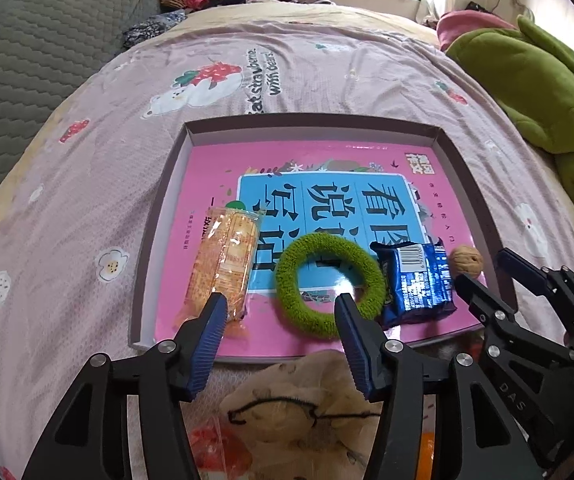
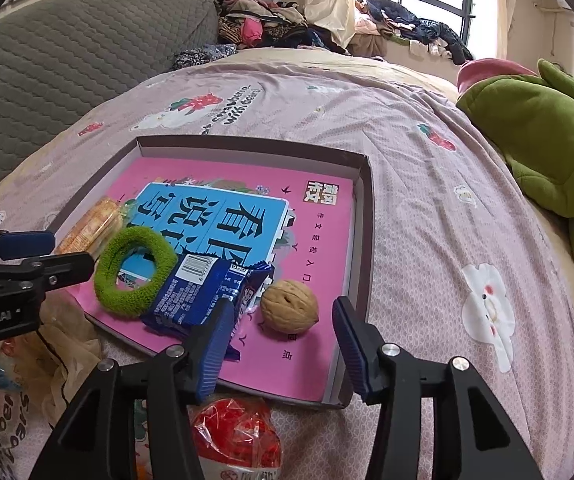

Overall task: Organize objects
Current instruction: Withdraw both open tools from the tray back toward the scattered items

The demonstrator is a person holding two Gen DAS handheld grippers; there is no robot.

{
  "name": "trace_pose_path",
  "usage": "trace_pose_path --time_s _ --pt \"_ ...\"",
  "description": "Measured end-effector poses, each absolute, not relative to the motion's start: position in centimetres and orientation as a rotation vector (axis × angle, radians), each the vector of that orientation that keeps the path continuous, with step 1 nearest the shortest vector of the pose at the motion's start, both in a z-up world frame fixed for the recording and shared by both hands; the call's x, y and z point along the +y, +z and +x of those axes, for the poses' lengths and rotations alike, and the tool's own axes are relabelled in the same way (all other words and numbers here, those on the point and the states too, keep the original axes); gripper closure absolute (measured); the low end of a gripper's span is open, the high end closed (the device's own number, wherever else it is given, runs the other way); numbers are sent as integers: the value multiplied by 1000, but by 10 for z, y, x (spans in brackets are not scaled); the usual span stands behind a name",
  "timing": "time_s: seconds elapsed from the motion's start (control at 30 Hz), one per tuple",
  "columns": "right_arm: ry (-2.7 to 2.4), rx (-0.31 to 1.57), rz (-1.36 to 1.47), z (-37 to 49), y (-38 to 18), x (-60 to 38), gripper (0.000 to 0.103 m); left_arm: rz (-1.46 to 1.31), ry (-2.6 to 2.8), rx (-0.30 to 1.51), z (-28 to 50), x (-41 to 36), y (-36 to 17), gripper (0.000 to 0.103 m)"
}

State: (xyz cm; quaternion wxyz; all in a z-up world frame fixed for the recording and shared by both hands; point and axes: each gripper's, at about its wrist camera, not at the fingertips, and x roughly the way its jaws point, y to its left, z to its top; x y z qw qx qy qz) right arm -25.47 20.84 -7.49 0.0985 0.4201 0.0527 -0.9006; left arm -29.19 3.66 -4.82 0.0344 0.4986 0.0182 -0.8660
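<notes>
Both grippers hang spread wide with nothing between their blue pads — the left gripper [image 1: 279, 312] at the near-left edge of the shallow tray [image 1: 463, 184], the right gripper [image 2: 283, 320] at its near-right corner. On the bed [image 1: 327, 60], the tray carries a pink book [image 2: 319, 240] with 4 things along its near edge, left to right: an orange cracker pack [image 1: 223, 264], a green fuzzy ring [image 1: 327, 280], a blue snack packet [image 2: 203, 292] touching that ring, and a walnut [image 2: 289, 306] just beside the packet.
</notes>
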Motion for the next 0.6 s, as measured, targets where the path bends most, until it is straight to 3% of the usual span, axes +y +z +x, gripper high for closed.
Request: trace_pose_path --time_s 0.6 --pt "-2698 117 1128 -237 -42 209 46 1444 -2736 167 -241 23 -29 45"
